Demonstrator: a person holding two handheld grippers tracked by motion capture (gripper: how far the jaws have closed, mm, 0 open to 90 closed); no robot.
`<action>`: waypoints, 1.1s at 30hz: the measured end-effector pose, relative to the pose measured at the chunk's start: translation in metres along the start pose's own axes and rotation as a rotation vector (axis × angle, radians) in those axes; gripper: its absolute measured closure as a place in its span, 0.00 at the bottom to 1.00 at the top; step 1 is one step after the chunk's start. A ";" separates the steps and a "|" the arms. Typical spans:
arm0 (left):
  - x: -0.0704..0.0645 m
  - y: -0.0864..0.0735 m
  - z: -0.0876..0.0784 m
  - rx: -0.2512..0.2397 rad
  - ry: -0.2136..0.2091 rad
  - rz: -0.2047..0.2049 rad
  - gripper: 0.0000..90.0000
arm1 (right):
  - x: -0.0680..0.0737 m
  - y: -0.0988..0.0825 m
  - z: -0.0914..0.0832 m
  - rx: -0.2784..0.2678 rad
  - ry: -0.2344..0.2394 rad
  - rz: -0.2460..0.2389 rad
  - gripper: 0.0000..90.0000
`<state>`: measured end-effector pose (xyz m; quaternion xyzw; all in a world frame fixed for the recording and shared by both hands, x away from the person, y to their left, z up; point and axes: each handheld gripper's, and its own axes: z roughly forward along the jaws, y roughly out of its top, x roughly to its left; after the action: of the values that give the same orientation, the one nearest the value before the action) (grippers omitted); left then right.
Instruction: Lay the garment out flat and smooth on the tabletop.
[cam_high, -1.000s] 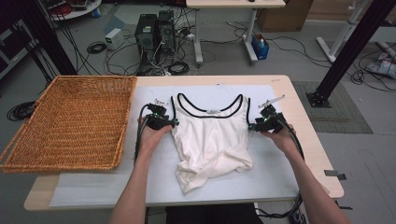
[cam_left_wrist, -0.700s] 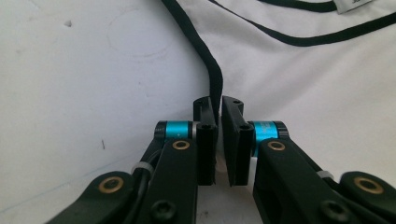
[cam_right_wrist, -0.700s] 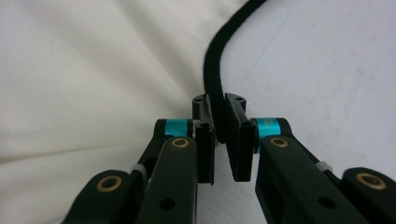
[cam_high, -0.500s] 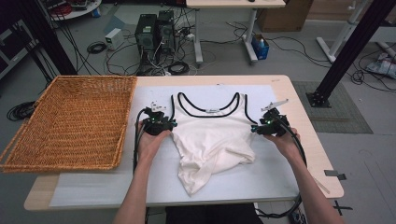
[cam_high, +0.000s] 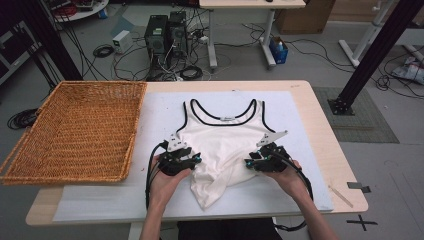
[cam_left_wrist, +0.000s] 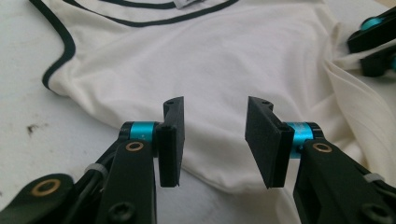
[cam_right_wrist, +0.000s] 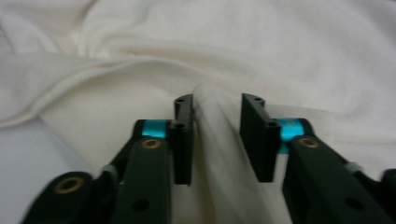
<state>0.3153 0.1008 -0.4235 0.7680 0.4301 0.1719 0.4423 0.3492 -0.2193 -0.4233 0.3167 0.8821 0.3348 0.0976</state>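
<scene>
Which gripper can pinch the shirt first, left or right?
Probably the right gripper: a ridge of the white tank top already runs between its open jaws. The left gripper is open too, with flat cloth lying beyond it.

High view looks down from above; both gripper views sit close over the shared tank top (cam_high: 224, 145).

A cream tank top (cam_high: 222, 145) with black trim lies on the table, its lower part bunched.
</scene>
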 end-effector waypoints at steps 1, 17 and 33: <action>-0.004 -0.002 -0.003 0.001 -0.016 0.002 0.64 | 0.000 -0.001 0.001 0.006 0.000 -0.003 0.86; -0.088 -0.074 -0.053 -0.011 -0.039 0.042 0.57 | 0.000 -0.035 -0.038 -0.139 -0.077 0.072 0.97; -0.077 -0.086 -0.054 0.002 -0.030 0.062 0.93 | 0.005 -0.069 -0.062 -0.174 -0.066 0.096 0.98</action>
<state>0.1926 0.0878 -0.4561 0.7838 0.3994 0.1736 0.4426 0.2874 -0.2889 -0.4212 0.3598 0.8297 0.4039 0.1376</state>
